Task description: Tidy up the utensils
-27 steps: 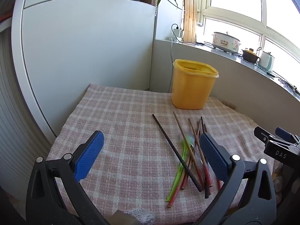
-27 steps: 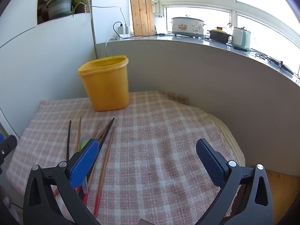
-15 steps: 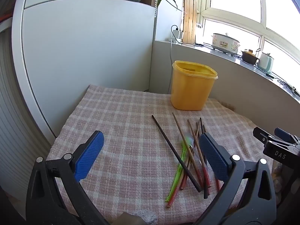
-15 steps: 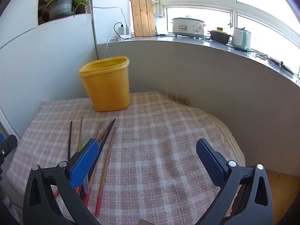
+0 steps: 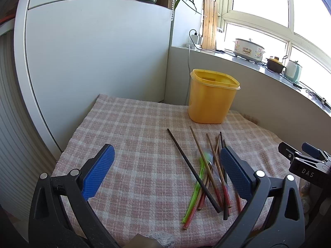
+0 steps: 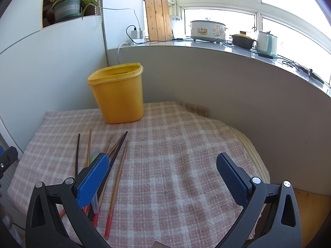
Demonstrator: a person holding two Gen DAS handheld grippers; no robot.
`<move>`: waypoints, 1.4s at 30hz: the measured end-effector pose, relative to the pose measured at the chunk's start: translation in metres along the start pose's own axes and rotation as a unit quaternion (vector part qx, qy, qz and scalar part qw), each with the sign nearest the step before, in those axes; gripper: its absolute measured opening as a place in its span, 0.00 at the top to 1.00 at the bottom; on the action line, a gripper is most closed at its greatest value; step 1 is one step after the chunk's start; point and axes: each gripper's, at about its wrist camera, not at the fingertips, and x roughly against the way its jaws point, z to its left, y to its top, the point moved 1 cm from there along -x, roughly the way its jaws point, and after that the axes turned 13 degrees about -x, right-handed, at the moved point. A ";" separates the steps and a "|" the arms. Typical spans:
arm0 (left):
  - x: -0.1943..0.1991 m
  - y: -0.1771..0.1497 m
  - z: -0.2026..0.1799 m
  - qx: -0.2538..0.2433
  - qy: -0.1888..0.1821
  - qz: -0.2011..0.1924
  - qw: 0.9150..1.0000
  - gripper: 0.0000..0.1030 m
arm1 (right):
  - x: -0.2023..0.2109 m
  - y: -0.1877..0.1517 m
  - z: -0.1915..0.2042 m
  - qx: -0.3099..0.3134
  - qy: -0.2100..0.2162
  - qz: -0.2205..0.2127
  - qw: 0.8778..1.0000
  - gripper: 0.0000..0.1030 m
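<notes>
Nothing looks sorted yet: the heap of wooden and dark chopsticks (image 5: 209, 171) and a green plastic utensil (image 5: 194, 188) lies near the checked cloth's (image 5: 128, 136) front edge, the tall yellow plastic tub (image 5: 212, 96) at its back edge looks empty, and both the left gripper (image 5: 165, 169) and right gripper (image 6: 163, 175) are spread wide, holding nothing.

A lived-in home, likely an enclosed balcony beside the kitchen. At two o'clock a sunlit window sill (image 6: 238, 45) carries a flowered slow cooker (image 6: 208, 30), a dark clay pot (image 6: 242, 40) and a pale kettle (image 6: 266, 42). A potted spider plant (image 6: 68, 6) tops the white cabinet (image 5: 93, 62) at ten o'clock.
</notes>
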 end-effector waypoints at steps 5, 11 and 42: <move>0.004 0.005 -0.001 0.000 0.000 -0.001 1.000 0.00 | 0.000 0.000 -0.001 0.000 0.000 0.000 1.000 0.01; 0.008 0.008 -0.001 0.002 -0.001 -0.003 1.000 0.00 | -0.001 0.000 0.003 0.002 0.001 0.003 1.000 0.01; 0.009 0.008 0.000 0.004 -0.002 -0.005 1.000 0.00 | -0.001 -0.001 0.002 -0.002 0.002 0.005 1.000 0.01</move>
